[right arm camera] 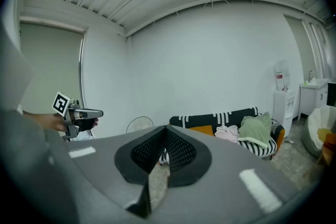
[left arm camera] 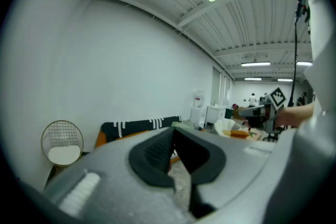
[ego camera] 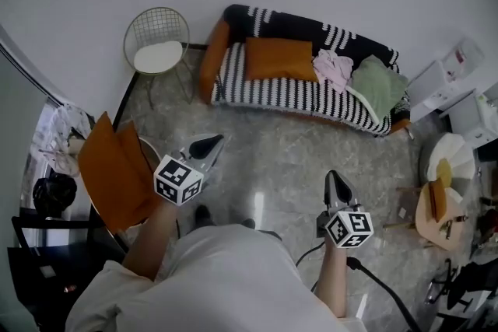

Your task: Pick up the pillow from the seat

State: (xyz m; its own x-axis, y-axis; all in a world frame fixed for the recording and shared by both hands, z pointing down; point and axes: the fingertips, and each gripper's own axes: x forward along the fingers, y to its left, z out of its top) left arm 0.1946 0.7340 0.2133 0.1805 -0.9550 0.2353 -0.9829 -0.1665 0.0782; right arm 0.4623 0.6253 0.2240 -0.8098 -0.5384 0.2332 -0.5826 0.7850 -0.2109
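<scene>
An orange pillow point(ego camera: 278, 58) lies on the seat of a black-and-white striped sofa point(ego camera: 272, 95) against the far wall. It shows too in the right gripper view as the orange pillow point(right arm camera: 202, 129). Both grippers are held over the floor, well short of the sofa. My left gripper point(ego camera: 214, 141) is shut and empty, its jaws point(left arm camera: 173, 131) pressed together. My right gripper point(ego camera: 333, 176) is also shut with nothing in it point(right arm camera: 165, 128).
Pink clothes point(ego camera: 334, 68) and a green cloth point(ego camera: 379, 85) lie on the sofa's right half. A wire chair point(ego camera: 158, 50) with a white cushion stands left of it. An orange seat point(ego camera: 113, 171) is close at my left. Tables with clutter point(ego camera: 443, 198) stand at the right.
</scene>
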